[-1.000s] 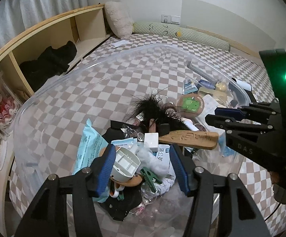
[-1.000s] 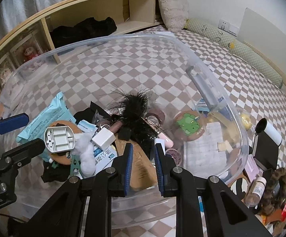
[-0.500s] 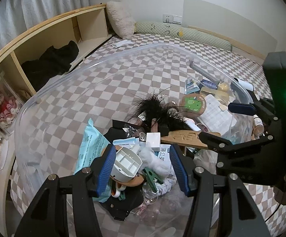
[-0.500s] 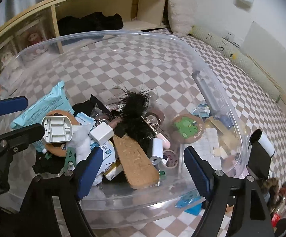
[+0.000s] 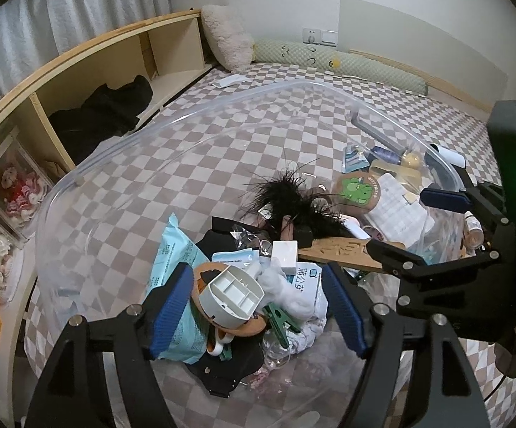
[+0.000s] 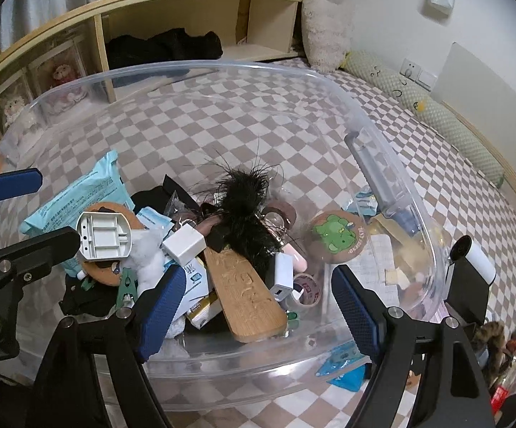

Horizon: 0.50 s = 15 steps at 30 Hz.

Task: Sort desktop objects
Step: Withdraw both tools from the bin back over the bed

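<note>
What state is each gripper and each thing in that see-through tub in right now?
left gripper: open, empty
right gripper: open, empty
clear plastic tub: lidless, partly filled
flat carved wooden paddle: lying atop the pile
black feathery tuft: resting on the clutter

One clear tub [image 6: 382, 135] holds one wooden paddle [image 6: 247, 285], one black feather tuft [image 6: 243, 199], two round coasters [image 6: 336, 237] (one frog-printed), two white chargers [image 6: 183, 242], one green clip [image 6: 126, 281], one blue wipes pack [image 6: 79, 192].

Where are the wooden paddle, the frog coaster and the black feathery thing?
wooden paddle [image 6: 245, 290], right wrist view, middle of its carved face
frog coaster [image 6: 336, 237], right wrist view, the green frog
black feathery thing [image 5: 293, 203], left wrist view, dense centre
</note>
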{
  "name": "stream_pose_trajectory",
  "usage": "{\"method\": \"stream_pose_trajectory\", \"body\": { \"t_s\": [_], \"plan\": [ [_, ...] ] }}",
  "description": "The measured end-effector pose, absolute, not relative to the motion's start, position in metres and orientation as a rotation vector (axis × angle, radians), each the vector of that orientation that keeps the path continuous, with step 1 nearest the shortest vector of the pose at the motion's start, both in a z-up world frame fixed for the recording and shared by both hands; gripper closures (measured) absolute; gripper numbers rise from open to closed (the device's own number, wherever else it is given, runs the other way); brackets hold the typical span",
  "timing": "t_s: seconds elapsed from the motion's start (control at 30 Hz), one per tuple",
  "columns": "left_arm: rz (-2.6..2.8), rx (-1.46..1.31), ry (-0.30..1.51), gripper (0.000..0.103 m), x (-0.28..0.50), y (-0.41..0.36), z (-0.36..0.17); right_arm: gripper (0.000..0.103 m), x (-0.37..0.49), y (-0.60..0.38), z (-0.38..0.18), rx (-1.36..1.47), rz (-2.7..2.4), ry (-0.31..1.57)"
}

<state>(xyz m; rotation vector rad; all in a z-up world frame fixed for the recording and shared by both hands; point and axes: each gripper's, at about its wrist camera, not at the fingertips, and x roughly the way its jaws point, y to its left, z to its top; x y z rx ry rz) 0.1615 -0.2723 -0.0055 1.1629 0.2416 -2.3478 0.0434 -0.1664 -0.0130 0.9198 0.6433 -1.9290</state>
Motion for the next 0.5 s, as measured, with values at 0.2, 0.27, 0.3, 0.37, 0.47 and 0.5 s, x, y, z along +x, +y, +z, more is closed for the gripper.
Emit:
{"method": "stream_pose_trajectory", "body": {
  "t_s": [0.2,0.27,0.3,0.37,0.47,0.5],
  "plan": [
    [-2.322,1.127,0.210,0.011,0.169,-0.270,0.000,0.007,0.046,-0.159,-0.008,0.876,-1.959,0.591],
    [-2.304,1.104,0.189,0.008,0.172,-0.270,0.003,0.000,0.046,-0.157,-0.006,0.862,-1.966,0.574],
    [-2.298,1.101,0.184,0.008,0.174,-0.270,0.004,0.000,0.046,-0.156,-0.004,0.859,-1.971,0.570],
    [-2.285,1.105,0.188,0.008,0.177,-0.271,0.003,0.000,0.047,-0.156,-0.003,0.857,-1.975,0.569],
    [-2.279,1.102,0.210,0.008,0.181,-0.272,0.004,0.000,0.049,-0.154,-0.002,0.854,-1.984,0.566],
    [-2.277,1.099,0.210,0.008,0.182,-0.272,0.004,0.000,0.049,-0.153,-0.002,0.852,-1.987,0.564]
  ]
}}
